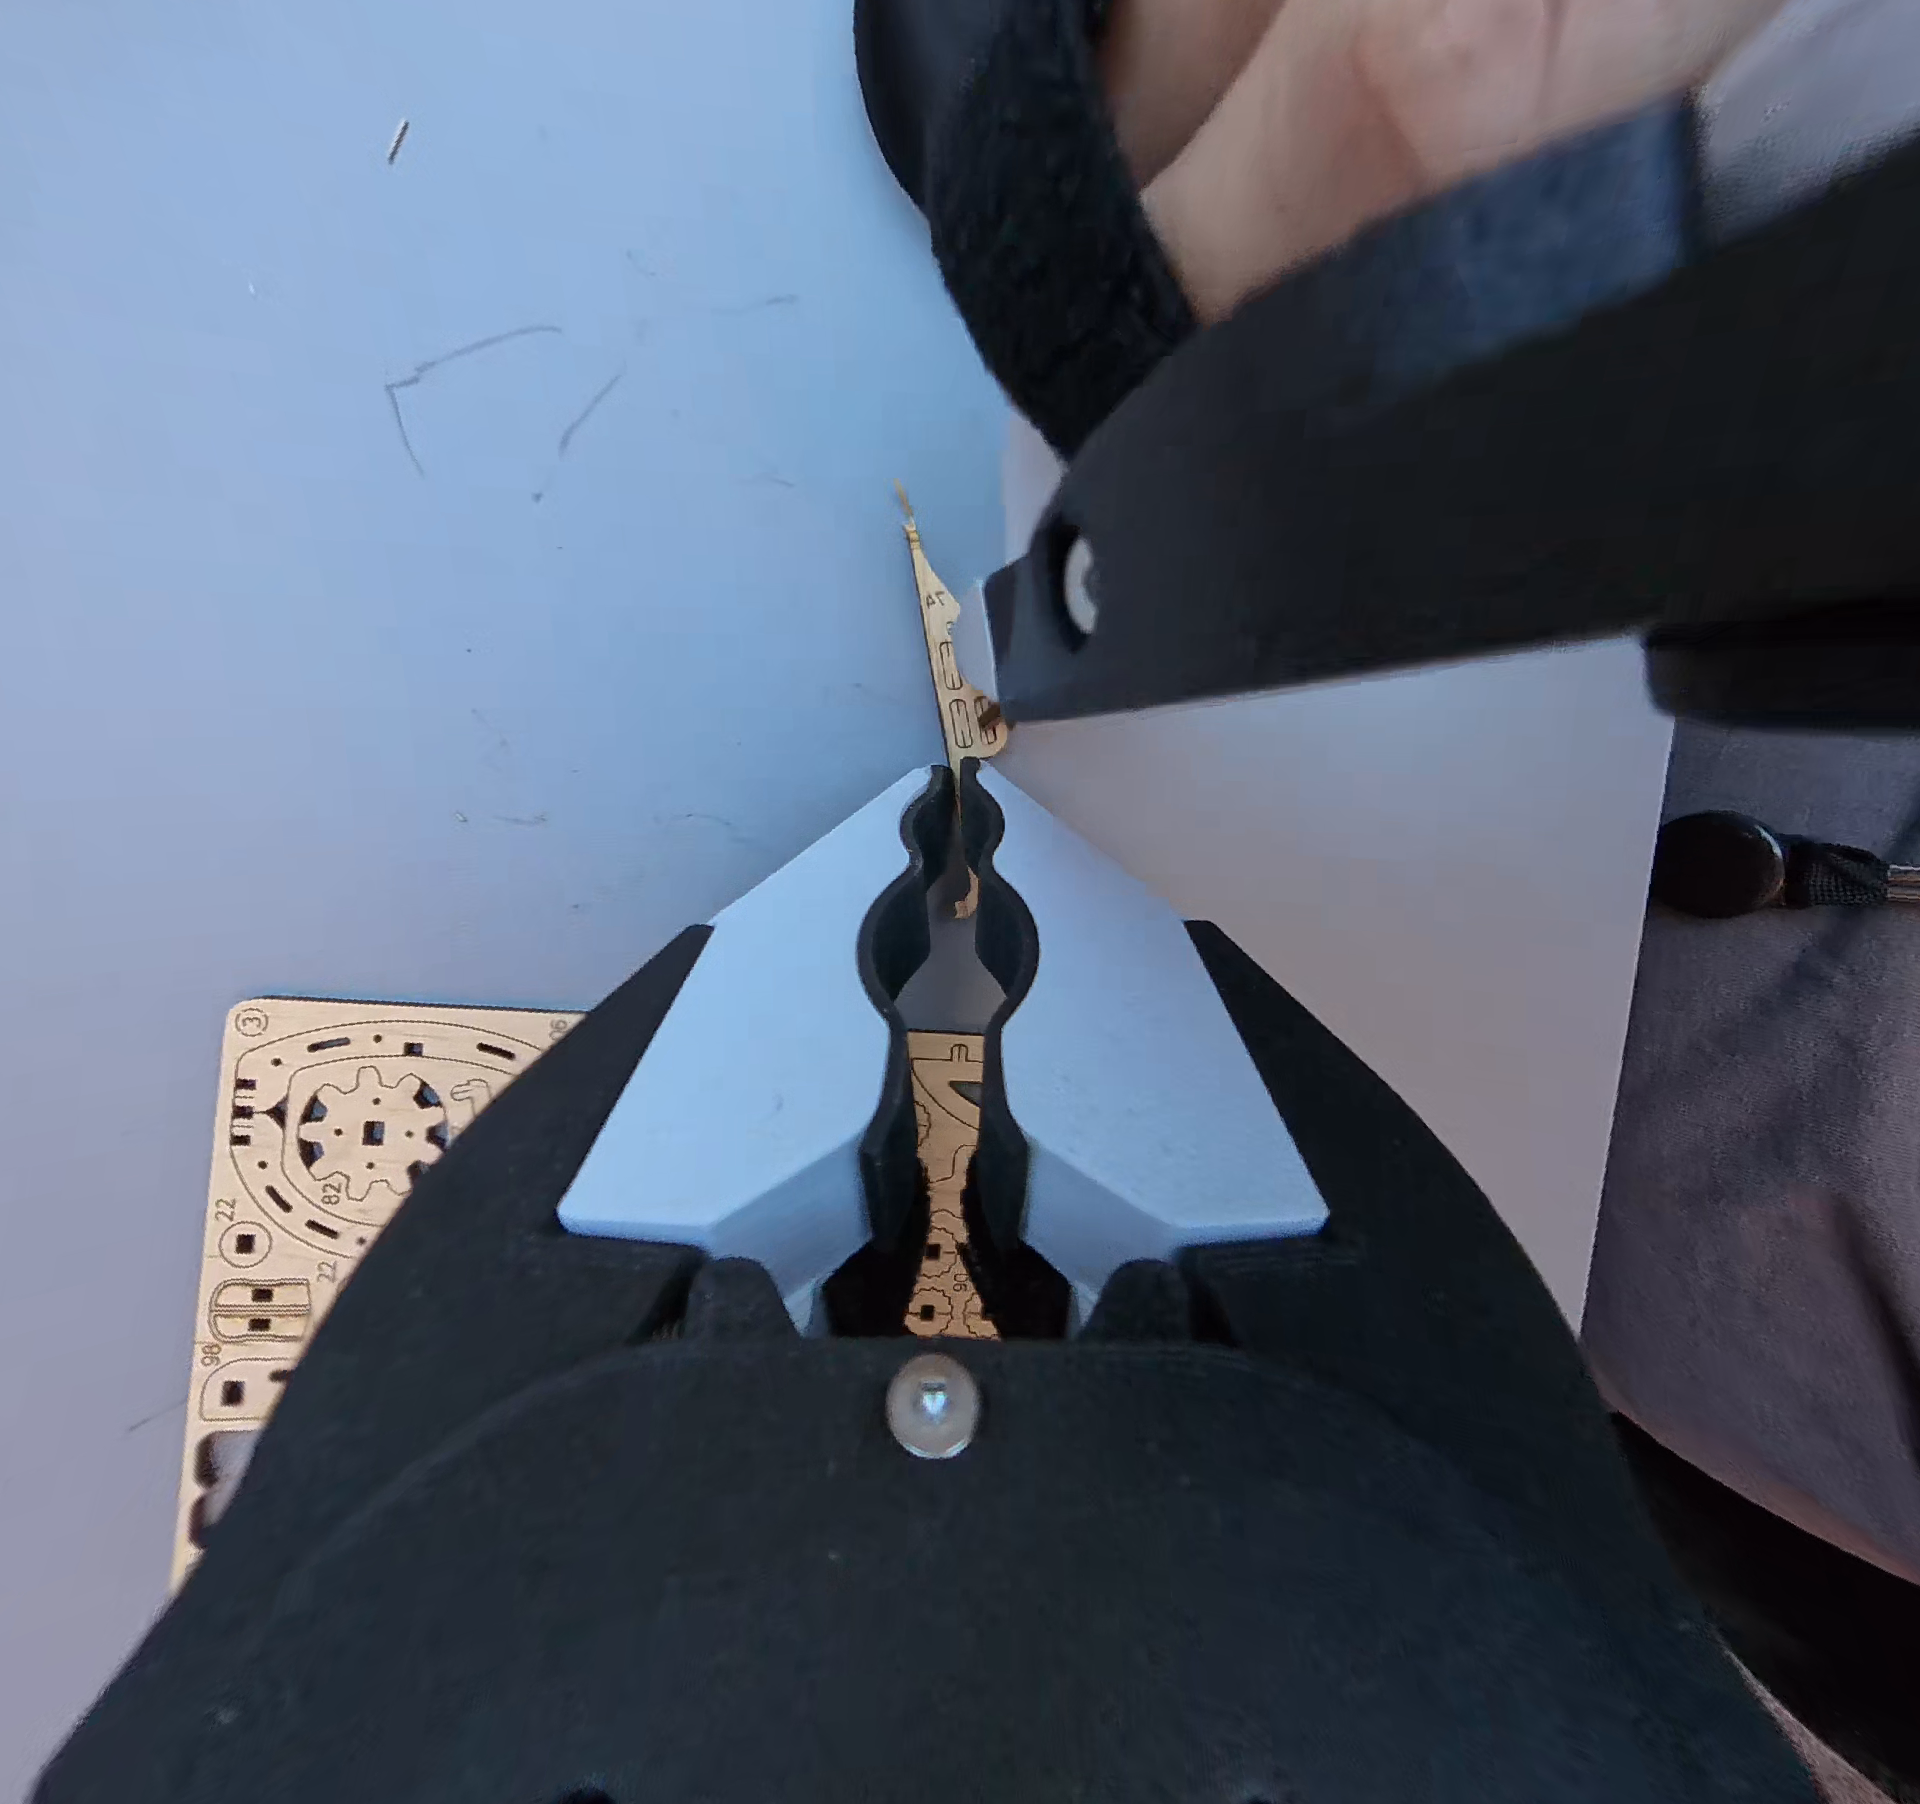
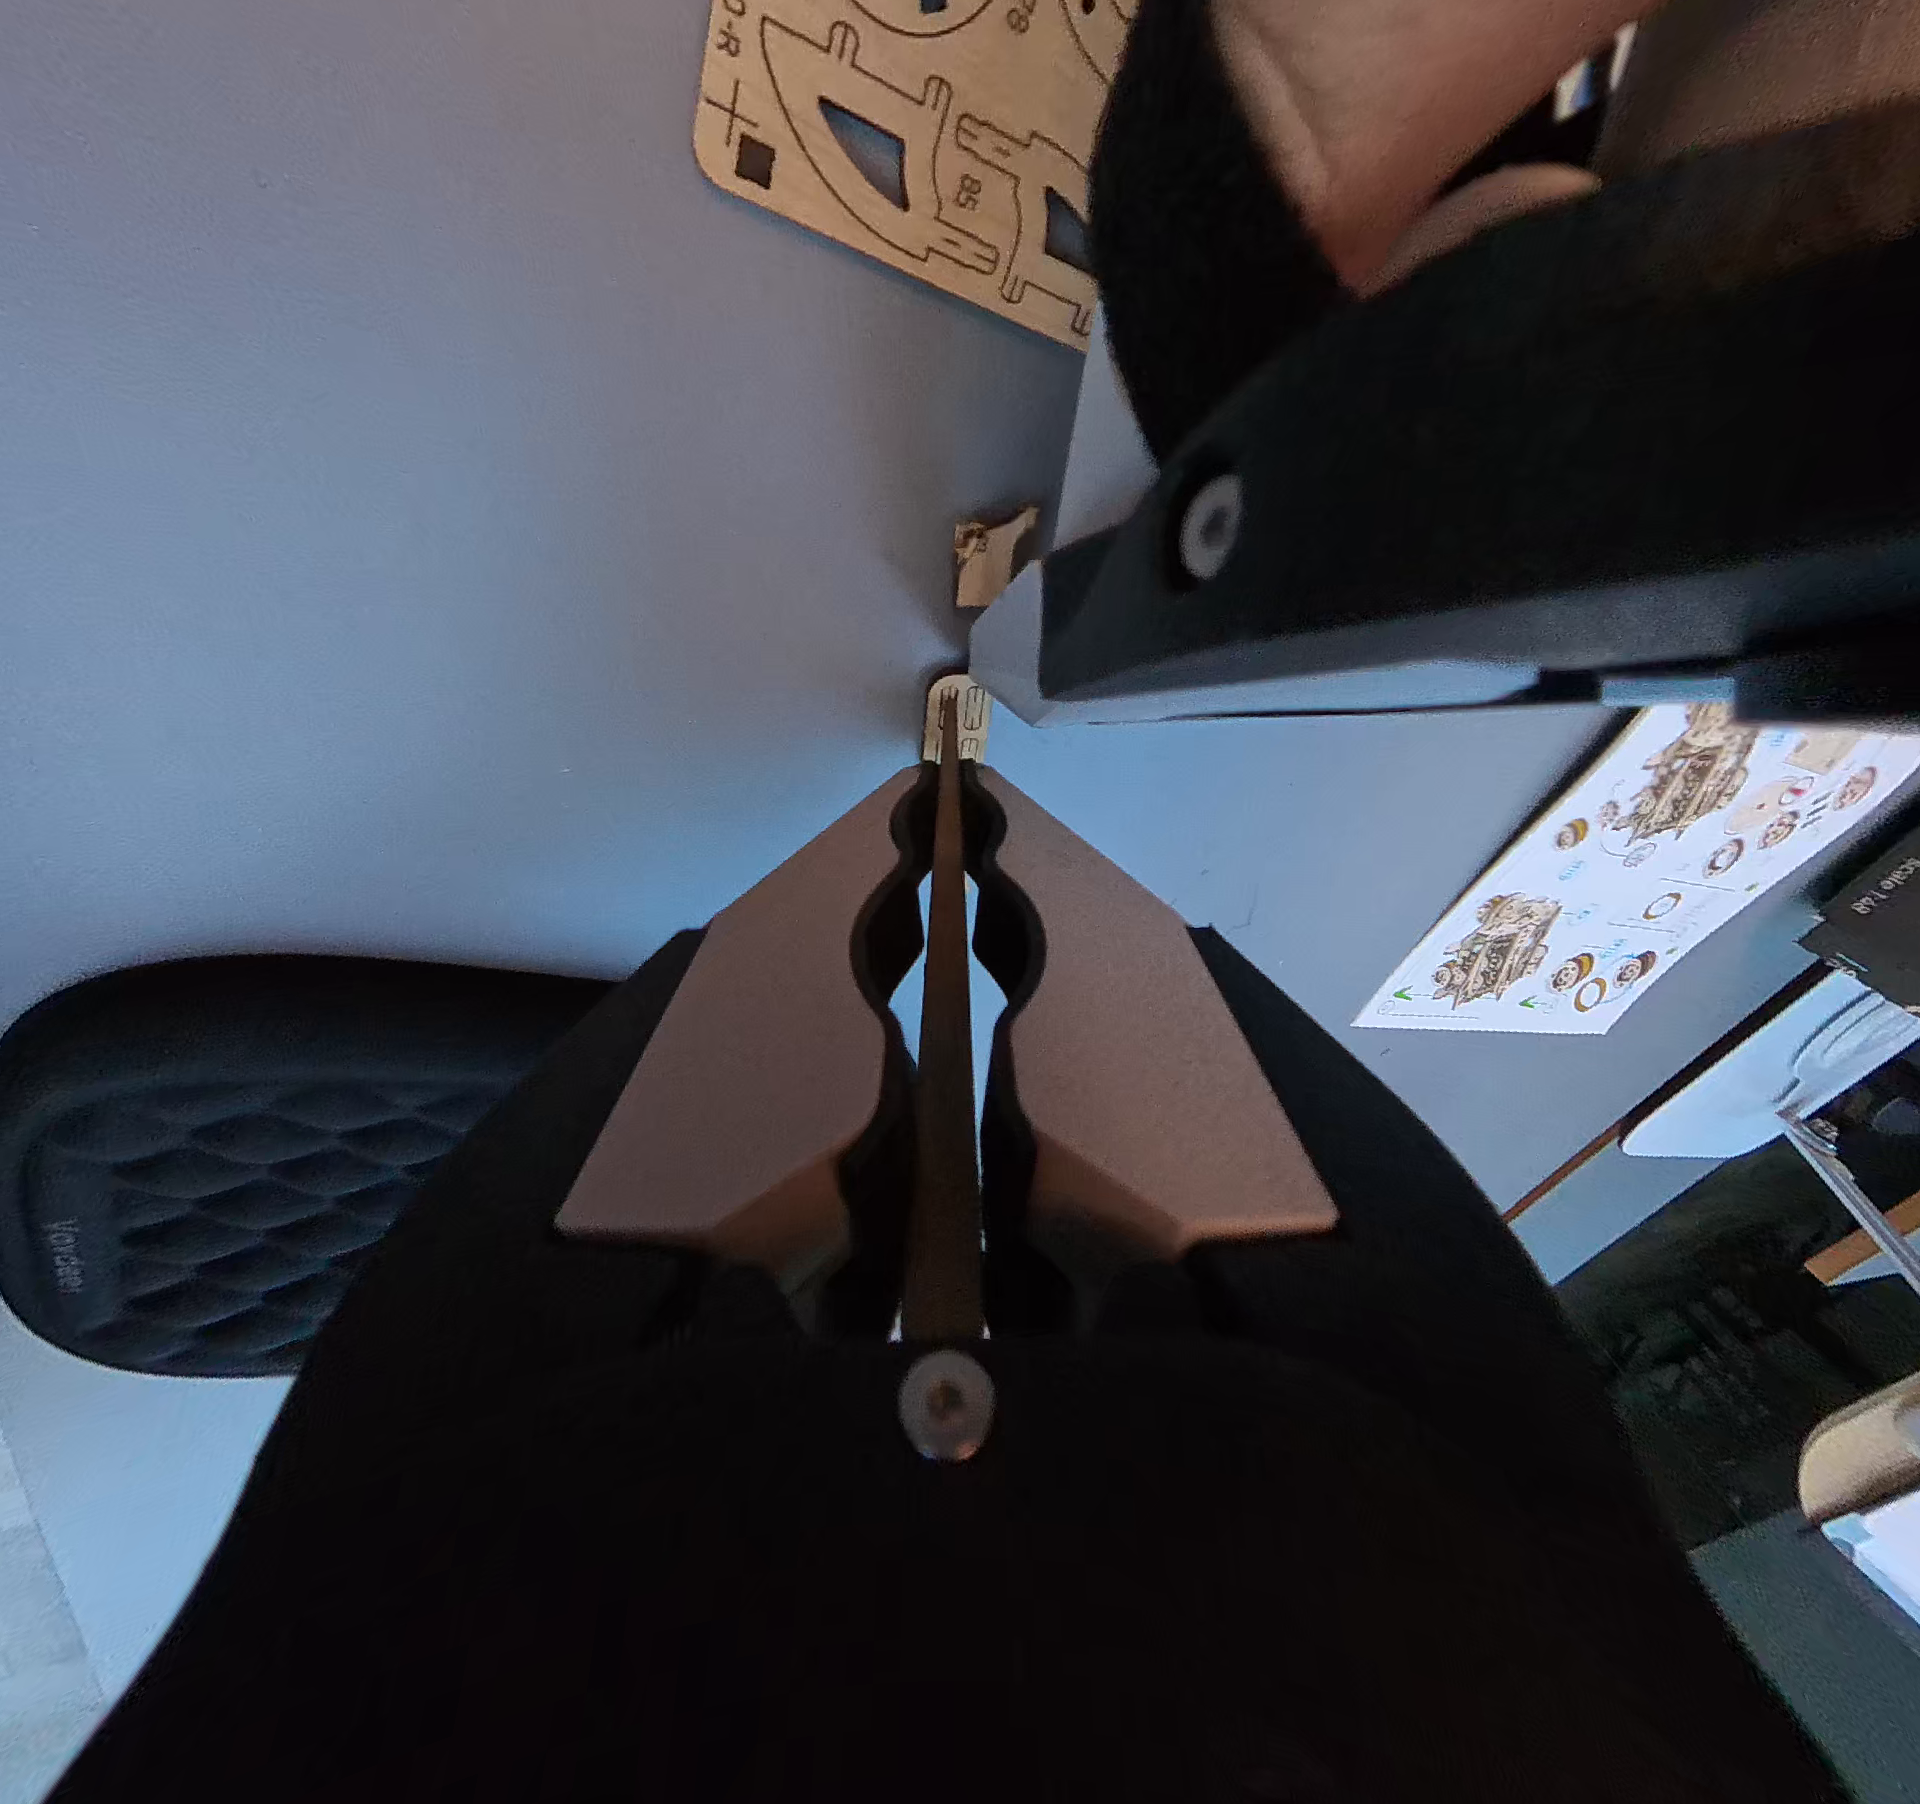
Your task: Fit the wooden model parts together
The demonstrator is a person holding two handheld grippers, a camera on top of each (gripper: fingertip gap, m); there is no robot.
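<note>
My left gripper (image 1: 956,769) is shut on a thin slotted wooden part (image 1: 951,653) that sticks out past its tips, held above the pale blue table. My right gripper (image 2: 951,767) is shut on a thin flat wooden piece (image 2: 943,1027), seen edge-on and dark. In the right wrist view its front end meets the slotted part (image 2: 956,728) at one of the slots. In the left wrist view the right gripper (image 1: 1003,710) comes in from the right and its tip touches the slotted part. The left gripper (image 2: 992,668) shows from the upper right in the right wrist view.
A laser-cut wooden sheet (image 1: 312,1183) lies on the table (image 1: 416,611) under the left gripper and shows at the top of the right wrist view (image 2: 914,92). A printed instruction sheet (image 2: 1662,871) lies to the right. A black wrist rest (image 2: 208,1162) sits at the left. My left and right fingertips are right by each other.
</note>
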